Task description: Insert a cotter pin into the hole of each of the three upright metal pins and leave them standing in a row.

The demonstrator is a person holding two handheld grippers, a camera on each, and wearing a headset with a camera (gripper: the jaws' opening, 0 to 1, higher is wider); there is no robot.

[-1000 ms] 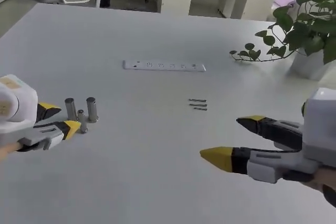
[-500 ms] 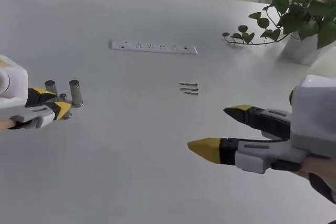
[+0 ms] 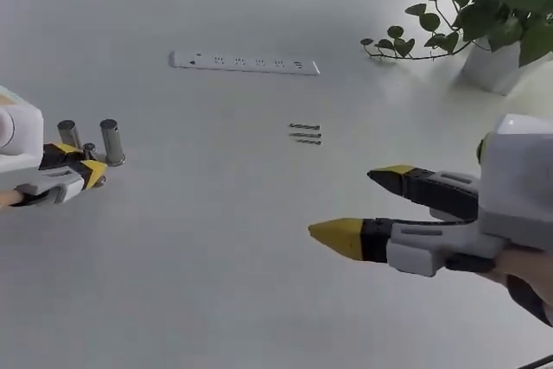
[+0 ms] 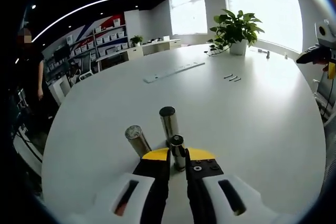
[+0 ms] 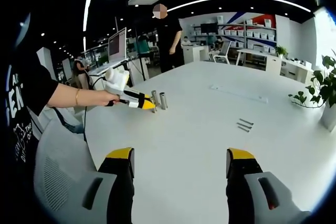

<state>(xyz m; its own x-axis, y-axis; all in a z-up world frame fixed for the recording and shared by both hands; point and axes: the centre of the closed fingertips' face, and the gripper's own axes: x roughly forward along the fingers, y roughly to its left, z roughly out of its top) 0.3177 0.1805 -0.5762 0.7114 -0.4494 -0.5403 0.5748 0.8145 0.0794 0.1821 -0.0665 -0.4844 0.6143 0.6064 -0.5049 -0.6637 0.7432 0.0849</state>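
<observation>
Over the last second the left claw [image 4: 178, 156] has gone from straddling the short pin [image 4: 177, 144] to pinching it. The pin stands on the bench [image 3: 207, 265], well this side of the strip's [image 3: 244, 63] left end. Two taller pins [image 4: 168, 120] stand just beyond, almost touching it, so tilting or dragging the short one could topple them. The right claw [image 3: 347, 204] hangs open and empty, well this side of the strip's right end. The cotter pins [image 3: 304, 134] lie between that claw and the strip.
</observation>
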